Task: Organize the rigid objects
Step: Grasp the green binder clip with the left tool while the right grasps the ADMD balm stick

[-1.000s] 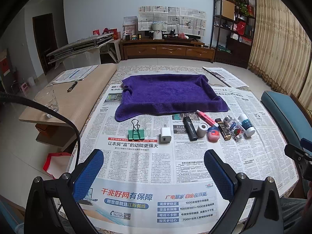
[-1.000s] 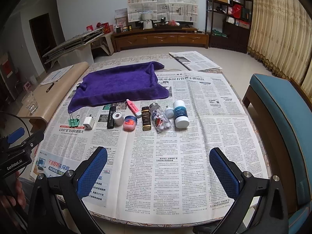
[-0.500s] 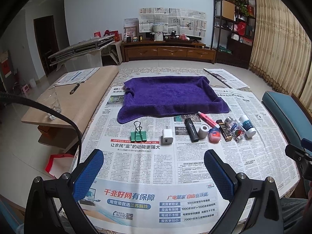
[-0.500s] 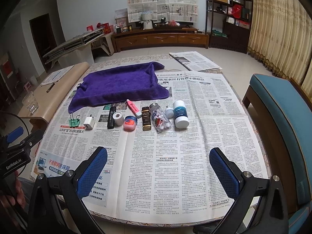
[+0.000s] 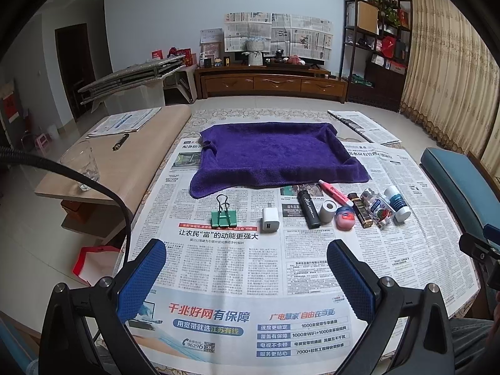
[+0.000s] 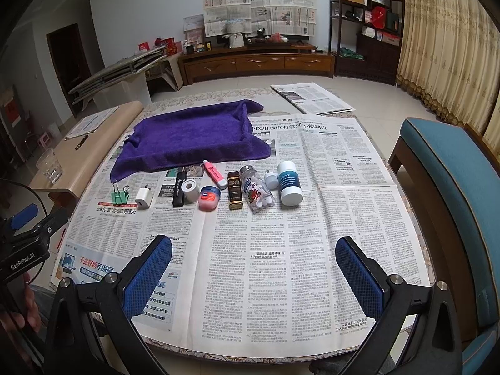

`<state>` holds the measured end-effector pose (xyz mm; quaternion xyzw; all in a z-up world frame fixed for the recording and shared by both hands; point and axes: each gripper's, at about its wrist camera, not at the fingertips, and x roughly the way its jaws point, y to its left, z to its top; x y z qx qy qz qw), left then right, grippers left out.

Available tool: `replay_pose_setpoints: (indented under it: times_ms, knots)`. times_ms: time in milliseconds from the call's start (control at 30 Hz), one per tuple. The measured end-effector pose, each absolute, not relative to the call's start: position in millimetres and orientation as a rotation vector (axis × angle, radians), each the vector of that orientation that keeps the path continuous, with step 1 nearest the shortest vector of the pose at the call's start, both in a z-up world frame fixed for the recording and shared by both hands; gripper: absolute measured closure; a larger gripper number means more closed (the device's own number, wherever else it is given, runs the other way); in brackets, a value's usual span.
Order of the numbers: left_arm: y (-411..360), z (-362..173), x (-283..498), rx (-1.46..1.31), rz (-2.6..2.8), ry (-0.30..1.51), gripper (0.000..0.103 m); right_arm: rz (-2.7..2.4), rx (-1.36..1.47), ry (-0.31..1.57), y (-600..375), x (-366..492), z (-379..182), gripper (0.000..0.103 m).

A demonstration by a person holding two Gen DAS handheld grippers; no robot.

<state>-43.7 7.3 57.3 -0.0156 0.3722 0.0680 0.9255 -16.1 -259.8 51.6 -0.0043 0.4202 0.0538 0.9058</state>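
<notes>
Closer left tool point(image 5: 247, 276), drinking glass point(image 5: 82, 168) left, purple towel point(image 5: 275, 159) beyond

Setting: home living room. Evidence: low wooden TV cabinet point(image 5: 271, 83) against the far wall, dark shelf unit point(image 5: 375, 47) with boxes and plants, long patterned curtains point(image 5: 450, 78), tiled floor. Blue cushioned bench point(image 6: 453, 193) right of the table point(image 6: 200, 101), which is covered in newspaper point(image 6: 312, 218). Side table point(image 5: 125, 156) carries a glass point(image 5: 82, 165).
</notes>
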Motion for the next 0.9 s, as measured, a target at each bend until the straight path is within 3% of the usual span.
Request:
replay_pose_setpoints:
  times_ms: [567,900]
  knots:
    - [14,61,-38,-0.046,0.145,0.763,0.0,0.131,0.031,0.869,-260,-17,62,0.0]
    - [33,22,11,-0.033,0.192,0.823,0.0,0.115,0.039,0.87,-279,25,41,0.0]
